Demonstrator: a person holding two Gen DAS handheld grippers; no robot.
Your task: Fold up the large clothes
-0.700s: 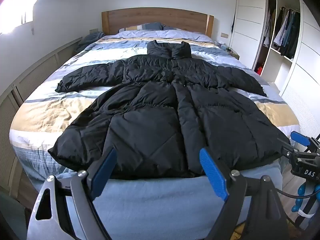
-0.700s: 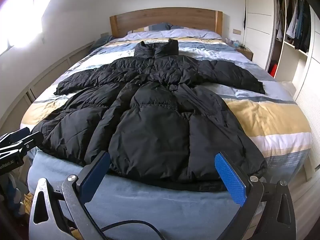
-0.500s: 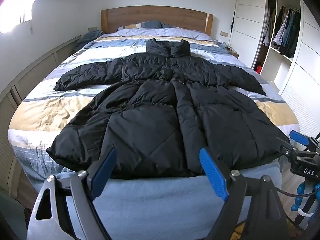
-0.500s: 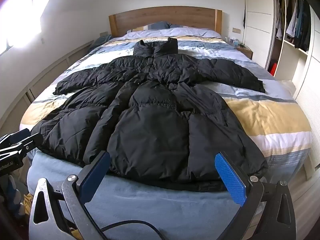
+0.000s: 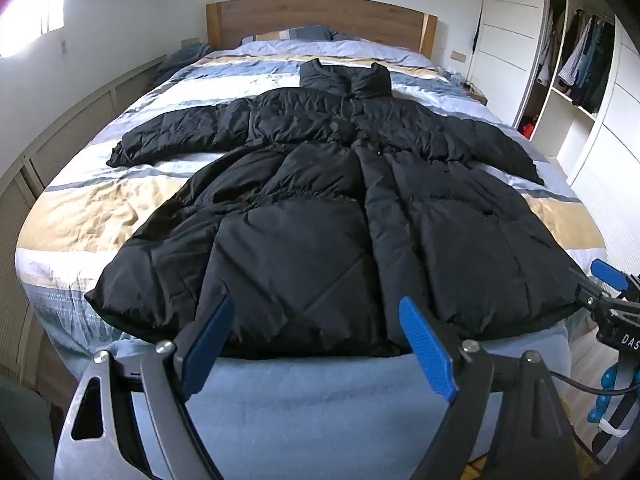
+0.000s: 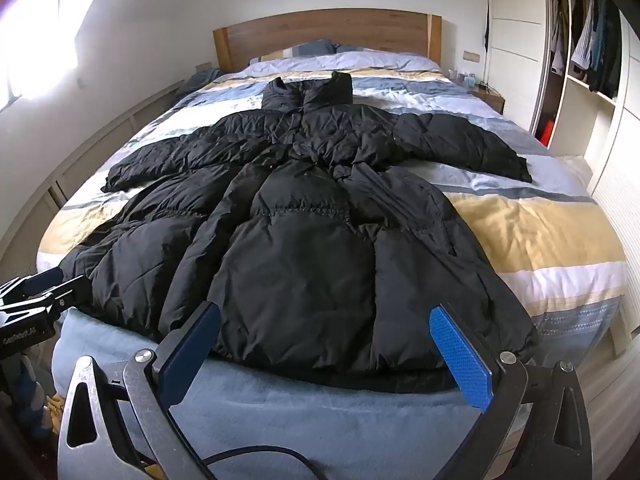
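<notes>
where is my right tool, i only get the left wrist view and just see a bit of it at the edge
Observer: The right tool is open wide with nothing between its pads, and it is just short of the hem of the black coat.
Operator: whats under it
Observer: The light blue blanket. The coat's hem lies on it.
Operator: anything that could snag
Observer: A black cable loops just below that tool, clear of the coat.
</notes>
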